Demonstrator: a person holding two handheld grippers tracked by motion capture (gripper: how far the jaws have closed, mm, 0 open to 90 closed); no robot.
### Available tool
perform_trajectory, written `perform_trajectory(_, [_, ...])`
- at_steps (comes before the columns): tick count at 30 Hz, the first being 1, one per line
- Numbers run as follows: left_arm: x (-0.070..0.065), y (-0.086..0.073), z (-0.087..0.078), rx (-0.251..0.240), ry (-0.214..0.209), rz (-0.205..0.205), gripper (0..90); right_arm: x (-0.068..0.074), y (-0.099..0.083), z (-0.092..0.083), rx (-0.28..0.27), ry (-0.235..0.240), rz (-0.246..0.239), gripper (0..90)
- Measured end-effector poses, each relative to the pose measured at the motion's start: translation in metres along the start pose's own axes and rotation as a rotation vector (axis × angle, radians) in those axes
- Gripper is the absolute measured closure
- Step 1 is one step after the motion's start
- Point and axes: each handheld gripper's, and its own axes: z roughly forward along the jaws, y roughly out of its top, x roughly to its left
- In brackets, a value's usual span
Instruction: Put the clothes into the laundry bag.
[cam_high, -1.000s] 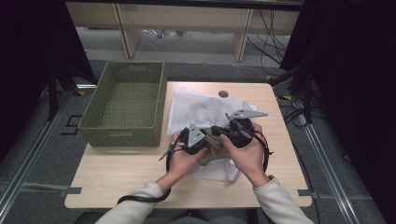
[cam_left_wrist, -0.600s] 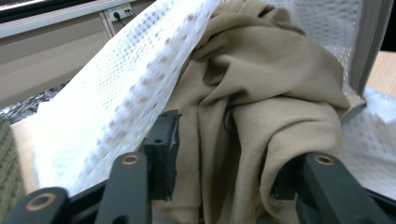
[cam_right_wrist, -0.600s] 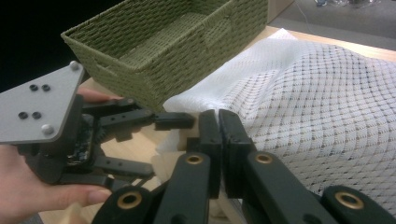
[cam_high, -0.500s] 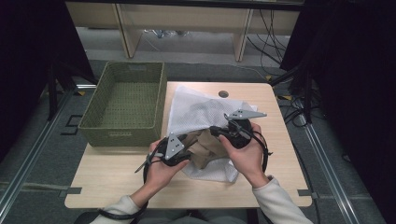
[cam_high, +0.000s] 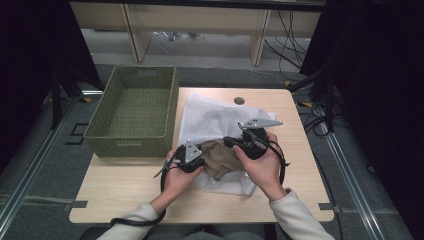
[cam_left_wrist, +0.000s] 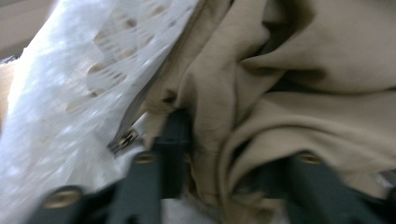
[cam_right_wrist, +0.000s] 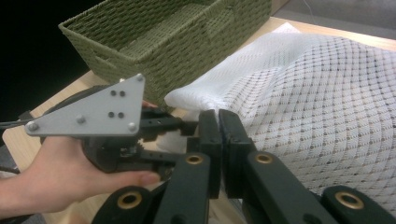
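I have the white mesh bag (cam_high: 215, 120) lying on the table (cam_high: 125, 185), just right of the green basket (cam_high: 132, 112), with the tan cloth (cam_high: 220, 157) bunched at its near edge. My right gripper (cam_right_wrist: 219, 135) is clamped tight on the bag's edge, jaws pressed together with mesh pinched between them. My left gripper (cam_high: 192, 159), on the cloth's basket side, has just been closing; its jaws stand partly apart with folds of cloth (cam_left_wrist: 299, 93) between them, though I cannot tell whether the pads grip.
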Motion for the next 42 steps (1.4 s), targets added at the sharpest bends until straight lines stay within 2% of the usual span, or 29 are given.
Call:
perform_trajectory(1, [-0.001, 0.001, 0.002, -0.007, -0.012, -0.011, 77.2, 0.000, 0.000, 0.001, 0.004, 0.008, 0.001, 90.0])
perform_trajectory(3, [-0.003, 0.008, 0.006, -0.025, -0.031, -0.037, 84.0, 0.000, 0.000, 0.001, 0.001, 0.003, -0.006, 90.0])
perform_trajectory(4, [-0.005, 0.012, 0.007, -0.042, -0.042, -0.055, 85.2, 0.001, 0.000, 0.002, -0.002, 0.016, 0.005, 90.0])
perform_trajectory(6, [-0.008, 0.021, 0.008, -0.082, -0.056, -0.071, 85.7, 0.003, 0.001, 0.001, -0.012, 0.011, 0.001, 90.0])
perform_trajectory(10, [-0.015, 0.046, 0.009, -0.197, -0.031, -0.052, 85.9, 0.005, 0.005, -0.004, -0.041, 0.015, -0.003, 90.0])
perform_trajectory(12, [-0.018, 0.052, 0.012, -0.225, -0.006, -0.038, 85.5, 0.004, 0.006, -0.008, -0.043, -0.002, 0.001, 90.0])
perform_trajectory(13, [-0.018, 0.052, 0.016, -0.228, 0.005, -0.036, 84.9, 0.003, 0.005, -0.008, -0.052, 0.008, 0.008, 90.0])
perform_trajectory(16, [-0.016, 0.045, 0.032, -0.218, 0.020, -0.051, 80.9, -0.001, 0.003, -0.008, -0.041, 0.002, 0.016, 90.0])
perform_trajectory(17, [-0.016, 0.041, 0.037, -0.214, 0.030, -0.040, 79.7, -0.001, 0.003, -0.006, -0.043, 0.007, 0.012, 90.0])
perform_trajectory(18, [-0.016, 0.037, 0.042, -0.202, 0.041, -0.029, 78.1, 0.000, 0.002, -0.006, -0.028, -0.003, 0.029, 90.0])
perform_trajectory(20, [-0.015, 0.032, 0.047, -0.193, 0.049, -0.035, 74.0, -0.002, 0.000, -0.003, -0.020, -0.007, 0.013, 90.0])
perform_trajectory(21, [-0.015, 0.031, 0.047, -0.189, 0.053, -0.034, 72.1, -0.004, -0.001, 0.000, -0.016, -0.002, 0.014, 90.0])
perform_trajectory(22, [-0.014, 0.030, 0.047, -0.183, 0.052, -0.033, 70.9, -0.003, -0.001, -0.001, -0.003, -0.007, 0.035, 90.0])
perform_trajectory(23, [-0.014, 0.030, 0.047, -0.179, 0.050, -0.032, 69.0, -0.004, -0.002, 0.000, -0.001, -0.003, 0.026, 90.0])
perform_trajectory(25, [-0.013, 0.029, 0.044, -0.164, 0.045, -0.042, 63.3, -0.005, -0.002, 0.001, -0.006, -0.003, 0.029, 90.0])
perform_trajectory(27, [-0.011, 0.029, 0.040, -0.155, 0.048, -0.029, 58.8, -0.005, -0.002, 0.000, -0.004, -0.004, 0.018, 90.0])
perform_trajectory(28, [-0.010, 0.029, 0.038, -0.142, 0.043, -0.029, 55.9, -0.004, -0.002, 0.001, -0.001, -0.002, 0.029, 90.0])
perform_trajectory(29, [-0.009, 0.028, 0.034, -0.118, 0.035, -0.013, 53.5, -0.004, -0.002, 0.000, 0.007, -0.009, 0.018, 90.0])
perform_trajectory(31, [-0.007, 0.025, 0.029, -0.090, 0.022, -0.013, 48.5, -0.004, -0.003, 0.001, 0.013, -0.015, 0.012, 90.0])
perform_trajectory(32, [-0.007, 0.024, 0.026, -0.079, 0.010, -0.019, 46.8, -0.003, -0.004, 0.001, 0.019, -0.004, 0.029, 90.0])
perform_trajectory(33, [-0.006, 0.022, 0.021, -0.069, 0.001, -0.010, 45.0, -0.003, -0.005, 0.003, 0.009, -0.001, 0.018, 90.0])
perform_trajectory(34, [-0.006, 0.021, 0.018, -0.062, -0.002, -0.013, 43.3, -0.004, -0.005, 0.004, 0.012, 0.000, -0.003, 90.0])
perform_trajectory(35, [-0.005, 0.019, 0.013, -0.058, -0.006, -0.010, 42.7, -0.002, -0.005, 0.003, 0.021, -0.003, 0.029, 90.0])
perform_trajectory(42, [0.003, 0.011, -0.014, -0.030, -0.024, 0.017, 37.9, -0.001, -0.006, 0.005, 0.031, -0.005, 0.014, 90.0])
